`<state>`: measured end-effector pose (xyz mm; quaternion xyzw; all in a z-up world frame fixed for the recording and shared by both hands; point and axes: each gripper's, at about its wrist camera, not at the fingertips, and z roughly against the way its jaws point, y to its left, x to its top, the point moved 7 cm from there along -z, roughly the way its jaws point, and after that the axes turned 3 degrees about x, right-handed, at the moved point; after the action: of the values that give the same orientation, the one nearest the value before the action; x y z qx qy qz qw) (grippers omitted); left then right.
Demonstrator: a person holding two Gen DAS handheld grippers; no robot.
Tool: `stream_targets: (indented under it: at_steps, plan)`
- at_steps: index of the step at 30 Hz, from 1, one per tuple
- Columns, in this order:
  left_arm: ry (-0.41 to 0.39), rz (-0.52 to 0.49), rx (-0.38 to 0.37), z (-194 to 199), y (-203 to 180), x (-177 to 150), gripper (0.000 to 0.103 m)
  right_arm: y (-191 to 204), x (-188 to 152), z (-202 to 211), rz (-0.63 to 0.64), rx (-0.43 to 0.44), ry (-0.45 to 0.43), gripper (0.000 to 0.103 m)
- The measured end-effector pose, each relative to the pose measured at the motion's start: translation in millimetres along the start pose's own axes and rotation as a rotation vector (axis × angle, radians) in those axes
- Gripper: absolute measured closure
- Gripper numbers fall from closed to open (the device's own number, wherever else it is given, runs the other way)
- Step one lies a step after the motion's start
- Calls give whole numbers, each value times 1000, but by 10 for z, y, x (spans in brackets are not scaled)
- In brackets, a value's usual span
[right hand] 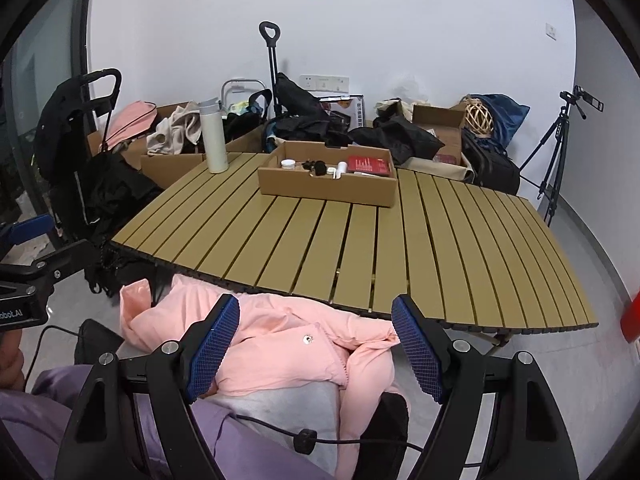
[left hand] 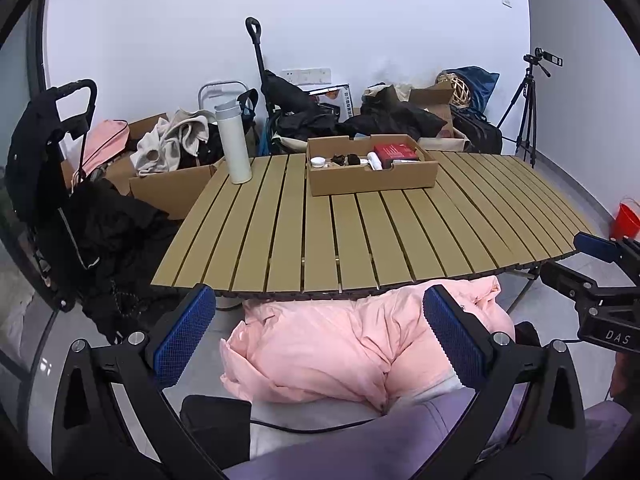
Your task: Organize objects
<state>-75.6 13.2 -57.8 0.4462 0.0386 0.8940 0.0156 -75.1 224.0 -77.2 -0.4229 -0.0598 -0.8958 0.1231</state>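
Observation:
A shallow cardboard box point(left hand: 372, 182) point(right hand: 328, 188) stands at the far side of the slatted table point(left hand: 360, 240) point(right hand: 360, 248). It holds a red box point(left hand: 396, 151) point(right hand: 369, 165), a white jar point(left hand: 318, 162) point(right hand: 288, 164), a white tube point(left hand: 374, 160) point(right hand: 341, 169) and small black items point(left hand: 344, 159) point(right hand: 314, 167). A white bottle point(left hand: 234, 142) point(right hand: 213, 136) stands upright at the table's far left. My left gripper point(left hand: 320, 332) and my right gripper point(right hand: 316, 344) are open and empty, held before the near table edge over a pink jacket point(left hand: 340, 348) point(right hand: 288, 352).
Behind the table lie cardboard boxes with clothes point(left hand: 172, 144), black bags point(left hand: 304, 116), a trolley handle point(left hand: 256, 44) and a wicker ball point(right hand: 479, 117). A black stroller point(left hand: 52, 168) stands left, a tripod point(right hand: 556, 152) right, a red bucket point(left hand: 626, 218) on the floor.

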Motion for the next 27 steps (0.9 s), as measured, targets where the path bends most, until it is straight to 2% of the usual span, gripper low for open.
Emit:
stream_targets:
  at_steps: [27]
  plan:
    - [29, 3, -8, -49, 23, -27, 0, -44, -44, -69, -7, -7, 18, 21]
